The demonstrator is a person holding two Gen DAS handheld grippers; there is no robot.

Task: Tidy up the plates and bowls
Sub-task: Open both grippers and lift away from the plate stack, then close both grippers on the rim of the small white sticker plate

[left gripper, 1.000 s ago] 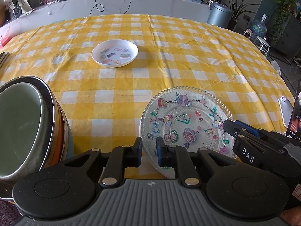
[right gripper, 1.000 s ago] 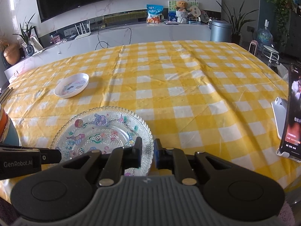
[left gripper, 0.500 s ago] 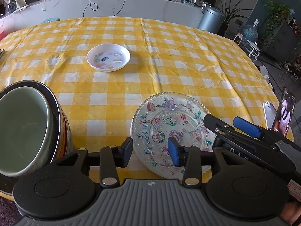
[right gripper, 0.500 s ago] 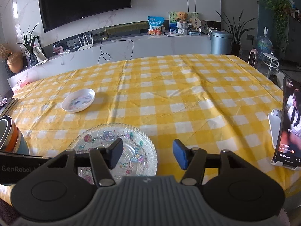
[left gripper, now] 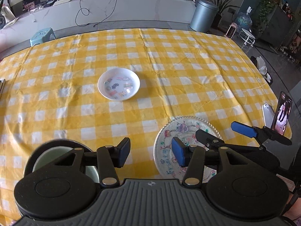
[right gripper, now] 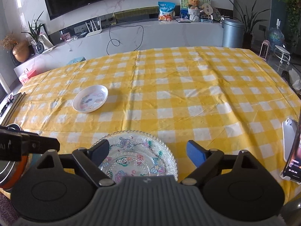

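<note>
Left tool (left gripper: 150, 151): jaws opening, nothing between the pads, released, over the yellow check cloth (left gripper: 169, 71) just left of the glass plate (left gripper: 188, 130). Right tool (right gripper: 148, 152): jaws opening wide, empty, above the same glass plate (right gripper: 135, 150), not touching it. Glass plate lies flat at the near edge of the worktop, painted pattern, nothing on it. Small white dish (left gripper: 118, 86) sits mid-worktop, well apart, only printed motifs inside. Stacked bowls (left gripper: 56, 156) at near left; top bowl's pale green inside is mostly hidden. Phone (left gripper: 283, 118) stands upright at right edge.
</note>
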